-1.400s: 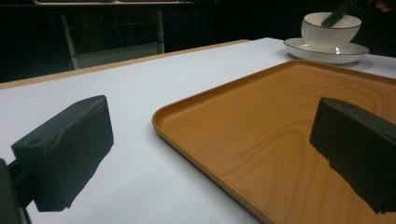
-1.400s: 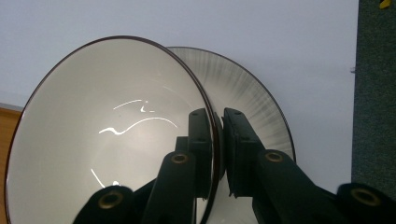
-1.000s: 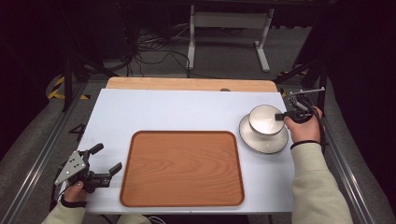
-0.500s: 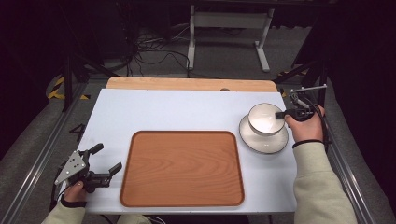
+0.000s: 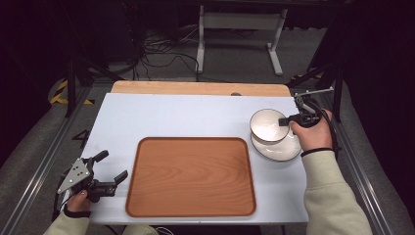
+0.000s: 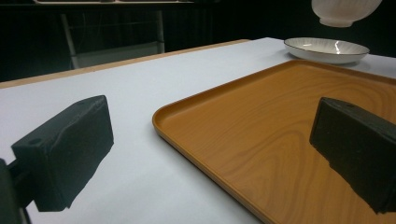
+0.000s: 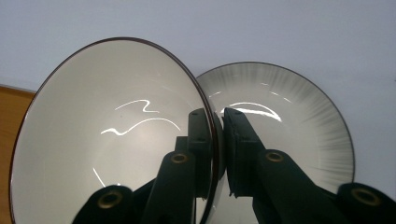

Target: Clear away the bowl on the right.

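Nearest us, our left gripper (image 5: 108, 174) idles, jaws apart, beside the tray (image 5: 191, 176). Farther off, our right gripper (image 5: 285, 121) pinches the bowl (image 5: 267, 125) rim above the saucer (image 5: 279, 148). We should keep it level and lift clear of the 1 saucer.

I see a dim room beyond the white table (image 5: 161, 122): grey floor (image 5: 244, 54), tangled black cables (image 5: 161, 54), a white metal stand (image 5: 235, 29), dark frame rails (image 5: 39, 161).

One bowl (image 5: 266, 125), one plate (image 5: 280, 148), one tray (image 5: 191, 177)
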Demonstrator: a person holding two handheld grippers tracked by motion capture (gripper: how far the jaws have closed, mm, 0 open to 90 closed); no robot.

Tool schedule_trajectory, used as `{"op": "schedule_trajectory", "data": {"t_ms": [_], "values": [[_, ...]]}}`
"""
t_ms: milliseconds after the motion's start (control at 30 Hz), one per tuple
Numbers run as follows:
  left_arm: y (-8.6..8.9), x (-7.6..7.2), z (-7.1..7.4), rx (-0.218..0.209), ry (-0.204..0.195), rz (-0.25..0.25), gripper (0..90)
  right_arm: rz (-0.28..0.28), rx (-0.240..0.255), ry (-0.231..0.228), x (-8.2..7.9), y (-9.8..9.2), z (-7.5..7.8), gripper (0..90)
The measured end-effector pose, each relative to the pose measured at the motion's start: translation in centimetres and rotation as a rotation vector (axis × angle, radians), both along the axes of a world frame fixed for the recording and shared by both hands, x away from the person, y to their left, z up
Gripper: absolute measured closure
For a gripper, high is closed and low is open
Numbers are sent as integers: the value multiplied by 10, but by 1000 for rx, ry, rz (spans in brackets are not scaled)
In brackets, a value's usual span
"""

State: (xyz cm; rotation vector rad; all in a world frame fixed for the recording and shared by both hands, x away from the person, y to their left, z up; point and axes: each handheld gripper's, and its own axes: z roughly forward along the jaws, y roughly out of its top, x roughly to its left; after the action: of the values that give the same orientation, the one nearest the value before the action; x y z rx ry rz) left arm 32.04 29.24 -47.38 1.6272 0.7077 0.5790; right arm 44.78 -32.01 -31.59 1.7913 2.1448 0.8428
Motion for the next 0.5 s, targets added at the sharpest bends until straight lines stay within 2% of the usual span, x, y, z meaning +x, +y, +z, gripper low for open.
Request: {"op": "schedule_trajectory", "data": {"t_ms": [367,500], "values": [[0,0,0,6,-3,-1,2,101,25,3,-9,44,10,824],[0,-1,0,2,-3,1,3,146,24,9,-12,65,13,823]]}}
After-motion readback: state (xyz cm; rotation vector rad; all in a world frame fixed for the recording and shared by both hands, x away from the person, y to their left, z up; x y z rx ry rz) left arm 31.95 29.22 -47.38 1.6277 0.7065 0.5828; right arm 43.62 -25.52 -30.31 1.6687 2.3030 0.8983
